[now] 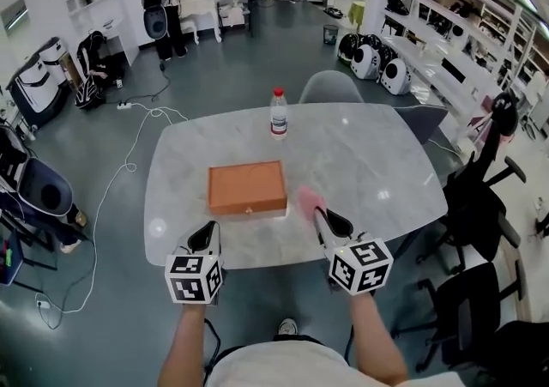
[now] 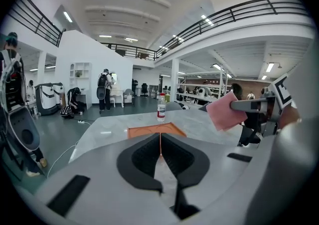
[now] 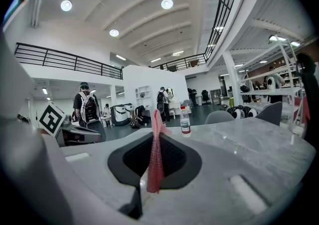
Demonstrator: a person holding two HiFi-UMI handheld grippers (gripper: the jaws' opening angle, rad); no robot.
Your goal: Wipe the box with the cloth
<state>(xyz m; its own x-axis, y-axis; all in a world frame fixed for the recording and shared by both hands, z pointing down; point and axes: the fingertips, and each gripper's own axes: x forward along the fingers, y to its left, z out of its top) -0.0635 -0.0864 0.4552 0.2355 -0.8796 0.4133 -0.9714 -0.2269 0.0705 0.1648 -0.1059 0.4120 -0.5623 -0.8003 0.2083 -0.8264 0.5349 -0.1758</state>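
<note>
An orange-brown flat box (image 1: 247, 187) lies on the marble table (image 1: 377, 171), nearer the front edge. My right gripper (image 1: 322, 215) hovers just right of the box, shut on a pink cloth (image 1: 307, 199). In the right gripper view the cloth (image 3: 156, 154) hangs pinched between the jaws of that gripper (image 3: 155, 139). My left gripper (image 1: 208, 229) is at the table's front edge, below the box's left corner, shut with nothing in it. In the left gripper view the box (image 2: 149, 130) lies straight ahead of the left gripper (image 2: 160, 138), with the cloth (image 2: 225, 111) to the right.
A clear water bottle (image 1: 279, 112) with a red cap stands at the table's far edge, behind the box. A grey chair (image 1: 330, 87) stands beyond it and black office chairs (image 1: 480, 196) on the right. Cables run across the floor at left, and people stand far back.
</note>
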